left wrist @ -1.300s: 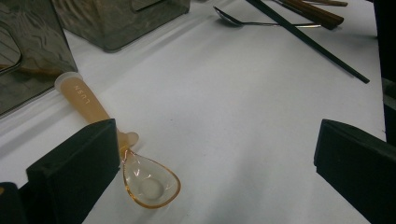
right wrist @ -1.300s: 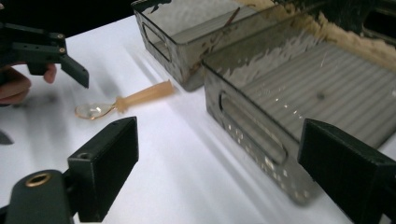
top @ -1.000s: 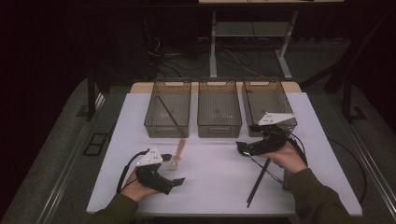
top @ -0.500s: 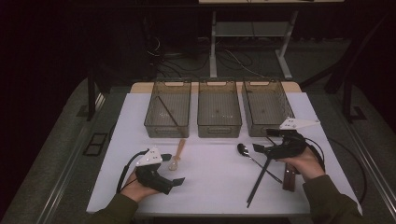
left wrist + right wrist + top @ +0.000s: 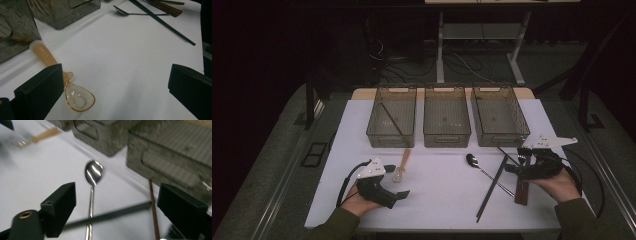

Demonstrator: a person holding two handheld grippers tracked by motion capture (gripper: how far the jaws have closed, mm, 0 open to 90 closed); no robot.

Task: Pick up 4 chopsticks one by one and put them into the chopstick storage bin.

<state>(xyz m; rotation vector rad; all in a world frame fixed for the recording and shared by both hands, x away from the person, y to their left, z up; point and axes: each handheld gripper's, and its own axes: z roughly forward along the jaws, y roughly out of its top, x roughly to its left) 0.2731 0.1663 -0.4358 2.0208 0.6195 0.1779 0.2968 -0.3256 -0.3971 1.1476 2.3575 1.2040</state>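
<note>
- While the left gripper [image 5: 399,195] rests on the white table [image 5: 442,200] with its jaws wide apart and nothing between them, a see-through orange spoon [image 5: 75,96] lies just beside one jaw.
- Three clear bins [image 5: 447,117] stand in a row behind; the left one holds a thin dark stick [image 5: 391,119].
- Next come a metal spoon [image 5: 93,176], long black chopsticks [image 5: 492,187] and a brown stick [image 5: 153,205], partly hidden under the hand.
- Blurry, the right gripper [image 5: 116,207] has moved right since earlier; its jaws have just been closing a little, apart around the metal spoon's handle.
</note>
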